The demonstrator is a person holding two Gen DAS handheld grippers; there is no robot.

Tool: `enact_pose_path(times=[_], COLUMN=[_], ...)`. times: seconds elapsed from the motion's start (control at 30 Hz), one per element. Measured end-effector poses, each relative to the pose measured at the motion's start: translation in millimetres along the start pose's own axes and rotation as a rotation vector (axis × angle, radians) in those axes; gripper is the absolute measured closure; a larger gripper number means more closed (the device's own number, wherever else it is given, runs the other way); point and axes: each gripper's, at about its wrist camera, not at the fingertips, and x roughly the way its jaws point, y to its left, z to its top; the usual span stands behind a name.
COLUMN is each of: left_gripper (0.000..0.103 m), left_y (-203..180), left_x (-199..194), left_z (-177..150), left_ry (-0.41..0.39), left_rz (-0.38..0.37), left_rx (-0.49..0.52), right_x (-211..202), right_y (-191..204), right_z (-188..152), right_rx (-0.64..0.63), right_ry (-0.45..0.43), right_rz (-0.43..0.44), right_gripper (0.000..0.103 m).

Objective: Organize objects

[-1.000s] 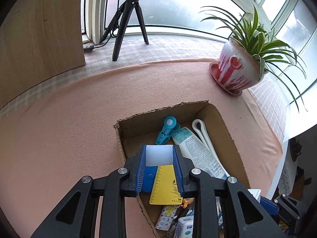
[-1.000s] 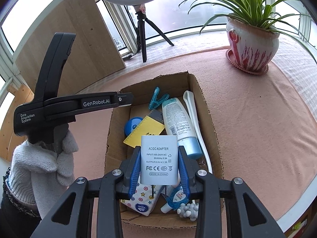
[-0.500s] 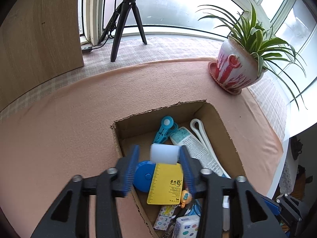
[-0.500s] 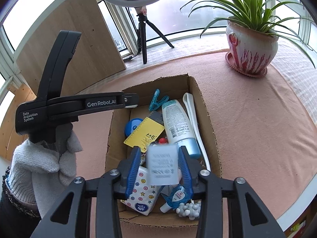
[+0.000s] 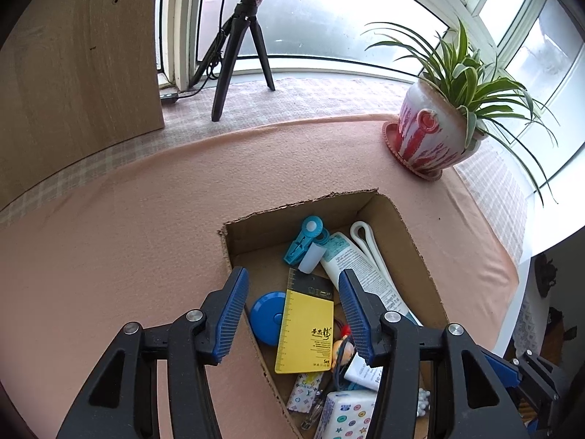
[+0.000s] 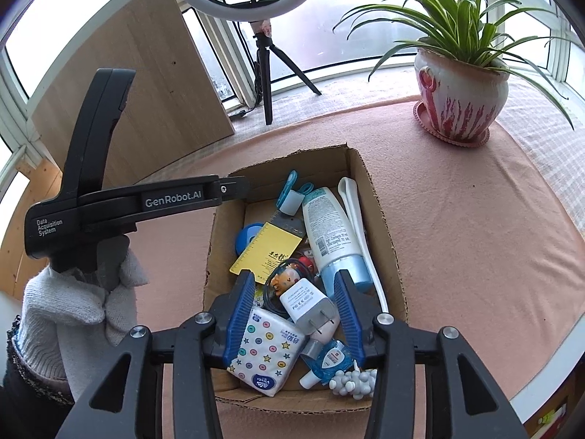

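Both things dropped into the cardboard box (image 6: 380, 216)

Your left gripper (image 5: 292, 307) let go; the white cap (image 5: 311, 259) now lies at 12 o'clock. Your right gripper (image 6: 294, 311) let go too; the white adapter (image 6: 307, 305) lies between its spread fingers.

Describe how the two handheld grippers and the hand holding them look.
Both the left gripper and the right gripper have black angular linkage arms with silver pivot screws and ribbed blue finger pads. The left gripper's black body carries white "GenRobot.AI" and "Data Acquisition System" lettering. The left hand wears a white knit glove over a dark cuff.
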Motion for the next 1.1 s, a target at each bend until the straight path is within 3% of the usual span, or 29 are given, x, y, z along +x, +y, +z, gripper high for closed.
enact_pose_path(times=[0.37, 0.57, 0.8, 1.1], left_gripper=[0.043, 0.042, 0.033, 0.029], left_y=[33, 63, 100, 142], left_x=[-59, -100, -148, -186], left_z=[-18, -45, -86, -134], left_ry=[-0.069, -0.113, -0.159, -0.184], left_rz=[0.022, 0.067, 0.131, 0.201], left_rx=[-0.026, -0.049, -0.092, -0.167], right_x=[-10, -15, -19, -13], right_y=[18, 37, 69, 109], right_z=[0, -8, -16, -27], right_rx=[-0.002, -0.025, -0.072, -0.13], right_ry=[-0.019, -0.034, -0.04, -0.035], right_rz=[0.016, 0.017, 0.03, 0.053], right_gripper=[0.061, 0.061, 0.061, 0.057])
